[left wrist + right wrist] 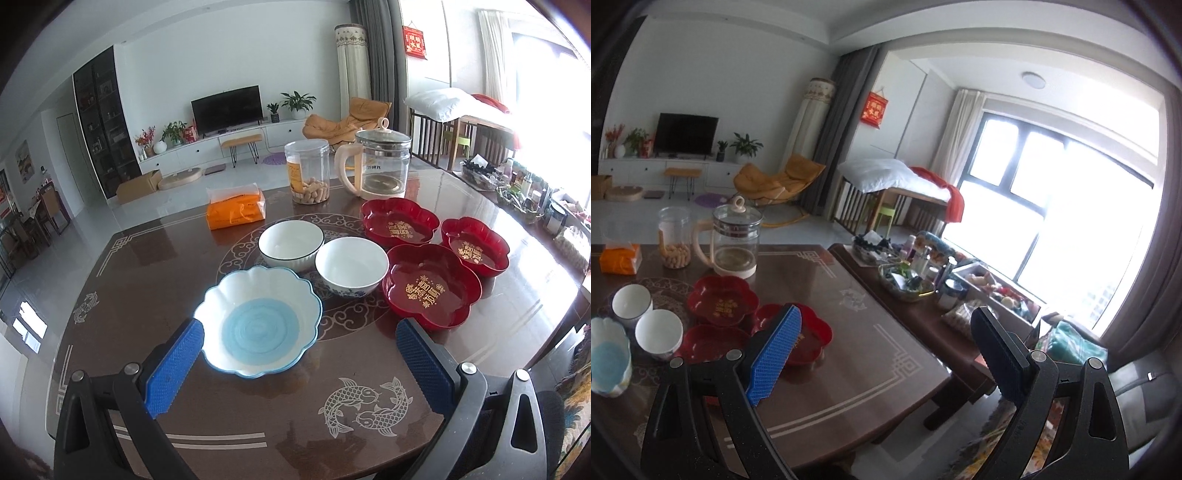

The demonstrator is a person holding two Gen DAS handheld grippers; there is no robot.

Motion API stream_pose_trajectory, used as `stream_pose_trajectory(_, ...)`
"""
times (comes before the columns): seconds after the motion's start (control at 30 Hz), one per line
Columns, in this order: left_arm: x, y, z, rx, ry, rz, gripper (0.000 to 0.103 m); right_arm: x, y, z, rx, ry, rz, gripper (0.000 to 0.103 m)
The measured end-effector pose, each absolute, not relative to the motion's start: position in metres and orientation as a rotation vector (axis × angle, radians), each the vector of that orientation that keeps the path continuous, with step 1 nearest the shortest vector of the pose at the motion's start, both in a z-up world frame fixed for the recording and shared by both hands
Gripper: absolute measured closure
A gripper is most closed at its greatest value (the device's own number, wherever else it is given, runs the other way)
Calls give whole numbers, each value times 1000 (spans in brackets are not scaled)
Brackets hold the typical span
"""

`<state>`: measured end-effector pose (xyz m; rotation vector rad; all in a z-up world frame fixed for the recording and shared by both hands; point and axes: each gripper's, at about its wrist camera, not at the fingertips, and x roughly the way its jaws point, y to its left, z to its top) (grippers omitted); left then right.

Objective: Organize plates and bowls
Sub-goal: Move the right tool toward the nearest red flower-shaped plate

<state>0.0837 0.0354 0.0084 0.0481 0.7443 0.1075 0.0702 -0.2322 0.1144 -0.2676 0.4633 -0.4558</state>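
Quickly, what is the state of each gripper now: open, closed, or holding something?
Left gripper: open, empty, above the scalloped white bowl with blue centre.
Right gripper: open, empty.

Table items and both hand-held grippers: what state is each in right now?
Left hand-held gripper: open, holding nothing.
Right hand-held gripper: open, holding nothing.
Scalloped blue bowl: upright, empty.
Two white bowls: upright, empty, unstacked.
Three red dishes: empty, unstacked.
Glass kettle: lid on.
Clear jar: lidded, snacks at bottom.
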Motion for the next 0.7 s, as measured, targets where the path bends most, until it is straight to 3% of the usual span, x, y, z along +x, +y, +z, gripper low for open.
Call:
stream_pose_trajectory(0.3,95,60,-53,47,933,95,0,109,-234,11,-164,726,-217,8)
stream_pose_trajectory(0.53,104,58,-73,-105,1035,-4,0,134,-287,-75,468,938,115,8)
stream_pose_trajectory(0.7,135,14,-82,-148,1121,-114,0,151,-288,-79,410,924,135,8)
